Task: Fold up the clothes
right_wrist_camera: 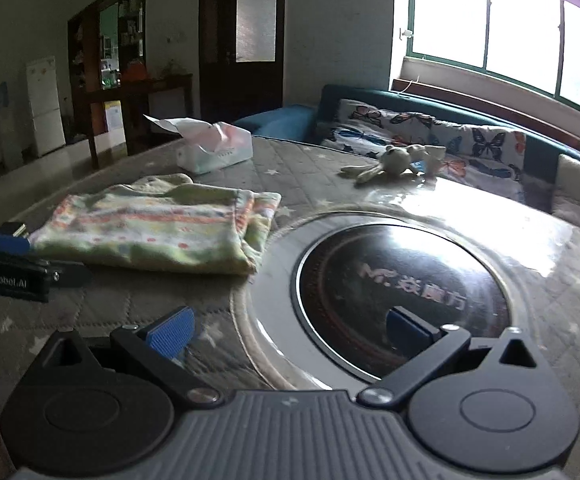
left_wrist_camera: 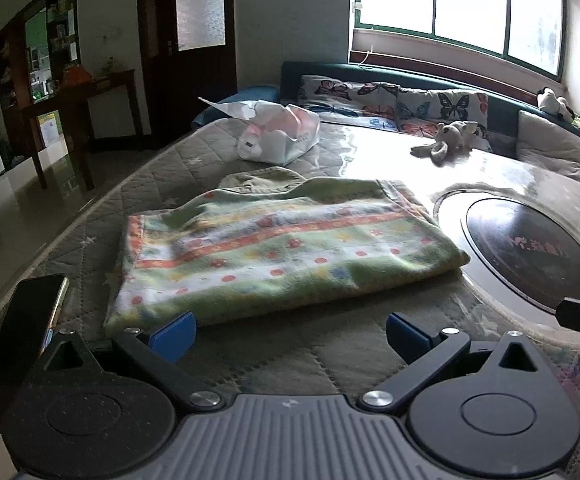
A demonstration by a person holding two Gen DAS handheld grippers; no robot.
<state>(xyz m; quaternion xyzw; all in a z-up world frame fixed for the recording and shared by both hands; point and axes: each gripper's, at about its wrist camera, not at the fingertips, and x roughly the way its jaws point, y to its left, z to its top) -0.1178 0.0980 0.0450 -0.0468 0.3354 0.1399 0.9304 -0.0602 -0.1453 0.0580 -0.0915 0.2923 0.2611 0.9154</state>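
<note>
A green, white and orange patterned cloth (left_wrist_camera: pixel 282 248) lies folded flat on the quilted table cover (left_wrist_camera: pixel 290 356); it also shows in the right wrist view (right_wrist_camera: pixel 158 232). My left gripper (left_wrist_camera: pixel 290 336) is open and empty, just in front of the cloth's near edge. My right gripper (right_wrist_camera: pixel 290 330) is open and empty, to the right of the cloth, over the rim of the round glass cooktop (right_wrist_camera: pixel 401 292). The left gripper shows at the left edge of the right wrist view (right_wrist_camera: pixel 6 264).
A tissue pack (left_wrist_camera: pixel 278 132) and a plush toy (left_wrist_camera: pixel 445 140) lie farther back on the table. A phone (left_wrist_camera: pixel 26 328) stands at the left near edge. Butterfly cushions (left_wrist_camera: pixel 389 104) line a bench under the window. The cooktop also shows in the left wrist view (left_wrist_camera: pixel 529 252).
</note>
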